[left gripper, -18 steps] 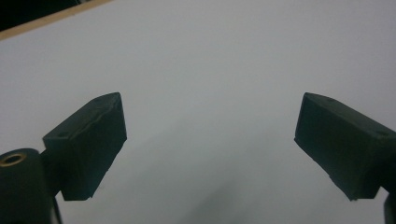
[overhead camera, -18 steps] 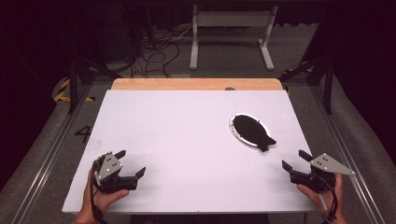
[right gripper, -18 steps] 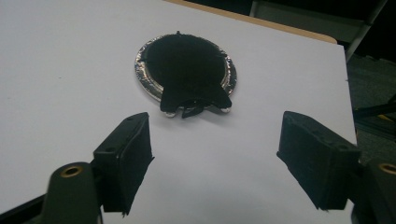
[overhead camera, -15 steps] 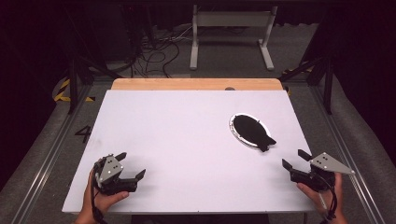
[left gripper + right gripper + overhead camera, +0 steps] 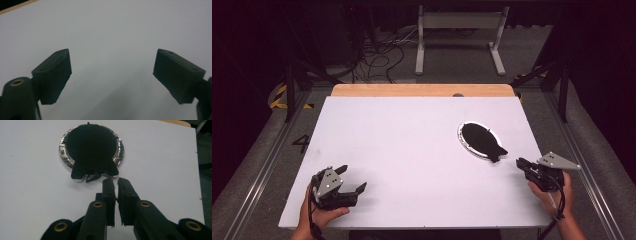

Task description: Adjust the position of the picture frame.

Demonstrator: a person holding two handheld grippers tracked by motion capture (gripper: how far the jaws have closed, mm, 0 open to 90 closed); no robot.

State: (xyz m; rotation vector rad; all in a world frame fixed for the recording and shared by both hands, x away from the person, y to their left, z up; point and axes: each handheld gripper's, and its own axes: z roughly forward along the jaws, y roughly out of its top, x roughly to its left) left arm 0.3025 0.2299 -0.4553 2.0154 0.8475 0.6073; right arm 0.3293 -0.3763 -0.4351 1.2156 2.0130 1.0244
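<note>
White table (image 5: 412,145), black fish-shaped cloth (image 5: 482,140) on silver plate (image 5: 462,137) at three o'clock, right gripper (image 5: 521,163) just beside it, jaws together, left gripper (image 5: 352,179) at seven o'clock, jaws wide apart.

Counter (image 5: 412,150) lit bright and even from overhead, surroundings dark; soft shadows, gripper views slightly blurred up close.

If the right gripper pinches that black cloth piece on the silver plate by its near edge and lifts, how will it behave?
Probably floppy: the black cloth lies flat and drapes over the silver plate rim, so it should sag. It looks thin, likely light. The plate may slide on the smooth white table if the cloth drags. The right gripper, jaws nearly together, must open first.
</note>
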